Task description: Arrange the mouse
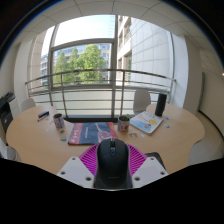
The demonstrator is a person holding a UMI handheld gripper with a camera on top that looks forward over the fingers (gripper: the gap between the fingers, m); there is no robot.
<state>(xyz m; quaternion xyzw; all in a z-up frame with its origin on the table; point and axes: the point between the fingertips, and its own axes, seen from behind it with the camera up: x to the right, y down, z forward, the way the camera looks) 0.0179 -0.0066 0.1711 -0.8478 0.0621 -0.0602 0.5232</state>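
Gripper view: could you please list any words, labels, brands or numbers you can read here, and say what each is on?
None can be read.
Books: covers printed, too small to read.
Book further right: too blurred.
Mouse, between the gripper fingers: no mark shows.
Cup: no readable label.

— What was recorded of the mouse (112, 160)?
— A black computer mouse was observed, upright, its length aligned with the fingers, its scroll wheel facing up.
— And its position?
— It was found between the two pink-padded fingers, at the near edge of the wooden table (40, 145).
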